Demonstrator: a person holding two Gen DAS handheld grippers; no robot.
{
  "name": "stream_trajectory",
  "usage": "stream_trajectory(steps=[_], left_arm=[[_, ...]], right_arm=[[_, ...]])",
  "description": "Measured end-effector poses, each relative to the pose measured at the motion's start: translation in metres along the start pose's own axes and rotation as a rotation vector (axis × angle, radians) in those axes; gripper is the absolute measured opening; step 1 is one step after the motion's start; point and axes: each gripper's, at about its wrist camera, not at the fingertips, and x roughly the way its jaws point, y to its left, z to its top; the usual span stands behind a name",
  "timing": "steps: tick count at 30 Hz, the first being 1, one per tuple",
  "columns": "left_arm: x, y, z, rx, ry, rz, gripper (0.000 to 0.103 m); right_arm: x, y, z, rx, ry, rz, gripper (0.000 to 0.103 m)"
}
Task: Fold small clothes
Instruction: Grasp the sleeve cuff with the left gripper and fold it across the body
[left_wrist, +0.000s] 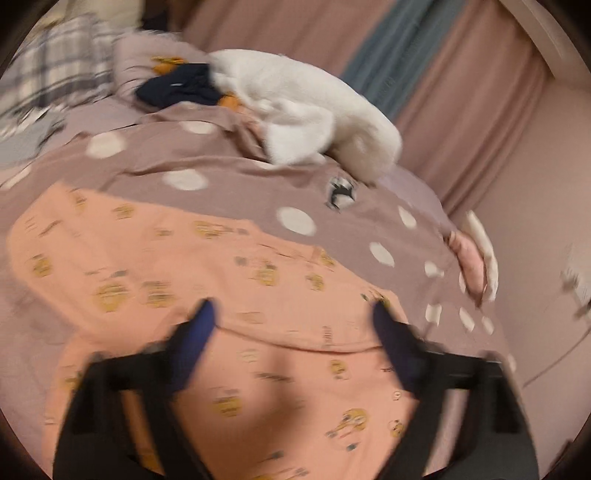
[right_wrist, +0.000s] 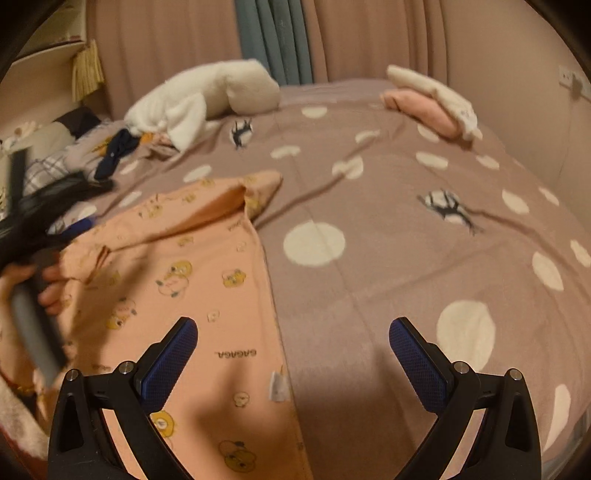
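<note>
Blue-padded fingers (right_wrist: 183, 349) of the right gripper (right_wrist: 293, 343) are seen spread wide in the right wrist view, and nothing is held or touched between them. Beneath them the right-hand edge of the peach garment (right_wrist: 207, 295) is found: the left finger stands over the printed cloth, the right finger over the bare dotted bedcover (right_wrist: 406, 229). The garment's straight edge runs away from the camera, from between the fingers up toward a folded-over corner at the far end. Its long axis is therefore judged to lie roughly along the line of the fingers, with the bulk of the cloth to the left of the gripper.

The left gripper (left_wrist: 291, 321) is seen blurred in its own view, directly above the same garment (left_wrist: 184, 266). Its fingers are likewise spread wide and empty; whether the tips touch the cloth cannot be told through the blur. A fold line or hem crosses just ahead of the fingertips, from side to side.

The left gripper is judged the nearer to the middle of the garment, while the right gripper is placed at its edge. The coming move is judged to turn on that edge: a grasp by the right gripper would call for a short shift to the left and downward, so that cloth and not bedcover is taken.

A white plush toy (right_wrist: 207, 96) and folded clothes (right_wrist: 428, 103) lie well apart at the far side of the bed.
</note>
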Motion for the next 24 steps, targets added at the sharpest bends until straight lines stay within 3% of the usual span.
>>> stream_trajectory(steps=[4, 8, 12, 15, 19, 21, 24], left_arm=[[-0.043, 0.055, 0.003, -0.106, -0.055, 0.001, 0.100], [-0.069, 0.084, -0.008, -0.069, -0.032, 0.133, 0.102], [-0.083, 0.108, -0.023, -0.014, -0.043, 0.179, 0.102], [-0.081, 0.127, -0.024, -0.012, 0.001, 0.259, 0.102], [-0.079, 0.159, -0.024, -0.094, 0.027, 0.219, 0.102], [-0.079, 0.171, -0.021, -0.121, 0.051, 0.208, 0.102], [-0.083, 0.185, -0.018, -0.165, 0.018, 0.209, 0.102]], right_arm=[[0.012, 0.013, -0.007, -0.009, 0.053, 0.074, 0.103], [0.027, 0.041, -0.011, -0.008, 0.121, 0.193, 0.103], [0.037, 0.075, -0.009, -0.017, 0.167, 0.299, 0.103], [0.046, 0.107, 0.001, -0.013, 0.186, 0.382, 0.103], [0.082, 0.159, 0.020, -0.016, 0.279, 0.500, 0.103], [0.109, 0.182, 0.033, 0.041, 0.358, 0.545, 0.103], [0.137, 0.205, 0.048, 0.123, 0.429, 0.620, 0.103]])
